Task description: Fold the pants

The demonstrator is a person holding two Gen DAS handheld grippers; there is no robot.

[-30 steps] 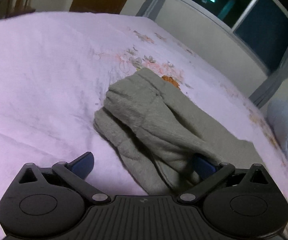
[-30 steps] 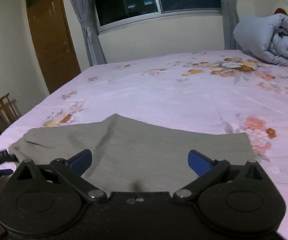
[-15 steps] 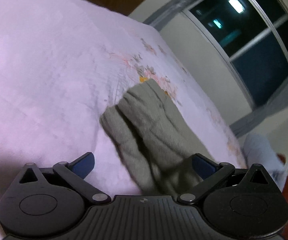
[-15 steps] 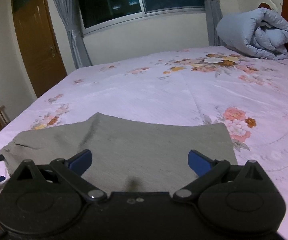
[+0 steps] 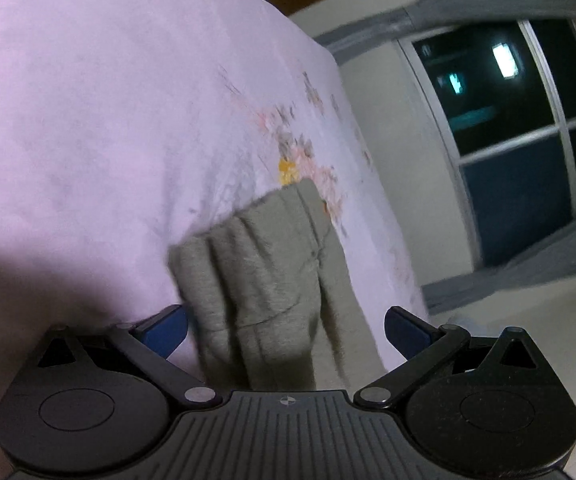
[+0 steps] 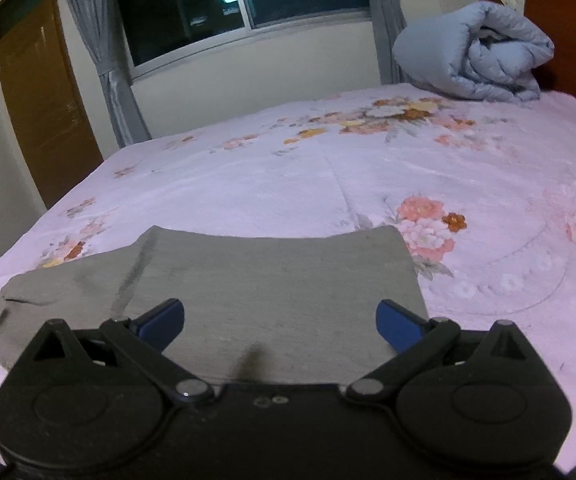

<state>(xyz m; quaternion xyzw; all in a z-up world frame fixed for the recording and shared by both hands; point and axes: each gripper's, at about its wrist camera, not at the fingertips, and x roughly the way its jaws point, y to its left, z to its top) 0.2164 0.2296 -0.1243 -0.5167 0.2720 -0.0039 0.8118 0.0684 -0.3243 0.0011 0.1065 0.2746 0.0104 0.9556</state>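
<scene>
The bed (image 6: 328, 168), under a pale floral sheet, carries the grey pants (image 6: 248, 280) folded flat near its front edge, a rolled blue quilt (image 6: 476, 52) far behind. Right tongs (image 6: 280, 320) gape wide above the pants; left tongs (image 5: 286, 326) likewise straddle their bunched end, gripping nothing.

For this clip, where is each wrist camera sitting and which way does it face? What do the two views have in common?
Left wrist: low at the bed's edge, tilted, facing along the bunched end of the grey pants toward the window; shows the open left gripper.
Right wrist: level above the flat part of the pants, facing across the floral bedsheet to the rolled blue duvet; shows the open right gripper.
Shared: pants, bedsheet, window, grey curtains.
</scene>
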